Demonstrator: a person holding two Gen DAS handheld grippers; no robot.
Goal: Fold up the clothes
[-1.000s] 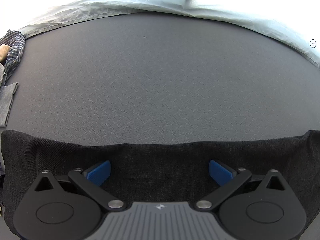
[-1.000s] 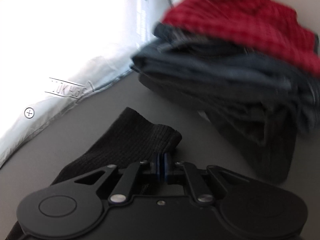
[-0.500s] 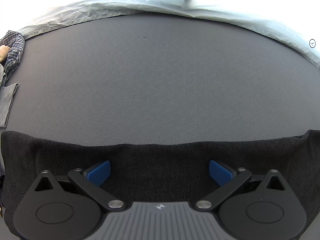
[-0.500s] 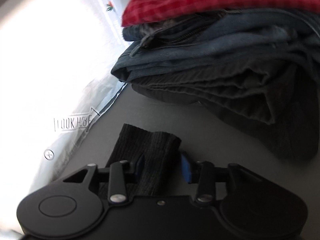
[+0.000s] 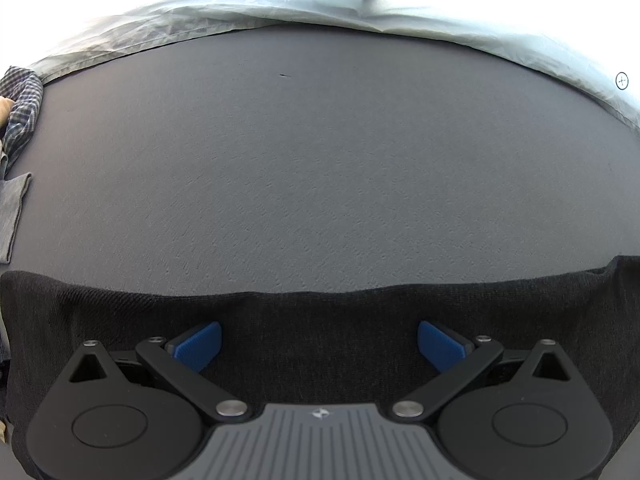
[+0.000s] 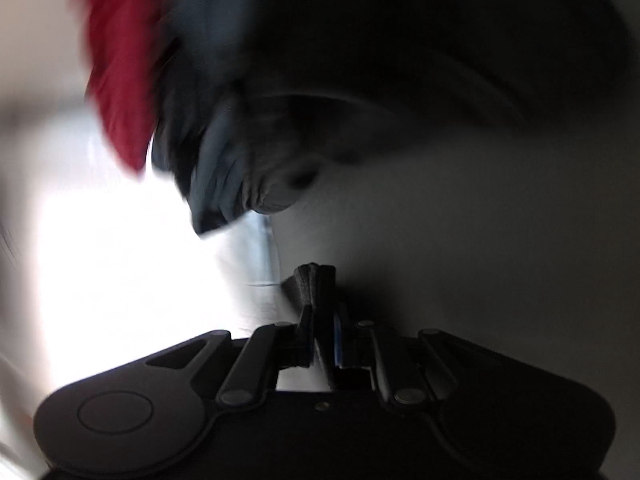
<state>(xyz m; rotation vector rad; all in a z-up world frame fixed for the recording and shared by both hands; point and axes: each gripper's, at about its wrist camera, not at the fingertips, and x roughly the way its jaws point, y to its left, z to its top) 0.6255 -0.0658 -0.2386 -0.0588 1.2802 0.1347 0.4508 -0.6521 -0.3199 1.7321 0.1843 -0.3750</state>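
1. Left wrist view: the left gripper (image 5: pixel 319 344) points down over a black knit garment (image 5: pixel 320 308) lying across the near part of the grey table (image 5: pixel 320 168). Its blue pads (image 5: pixel 199 345) stand wide apart, clamping nothing. A checked cloth (image 5: pixel 22 100) lies at the far left edge.

2. Right wrist view, blurred: the right gripper (image 6: pixel 325 334) is closing, with a bunched end of the black knit garment (image 6: pixel 314 284) pinched between its jaws. A pile of clothes (image 6: pixel 248 128), red and dark blue, lies beyond.
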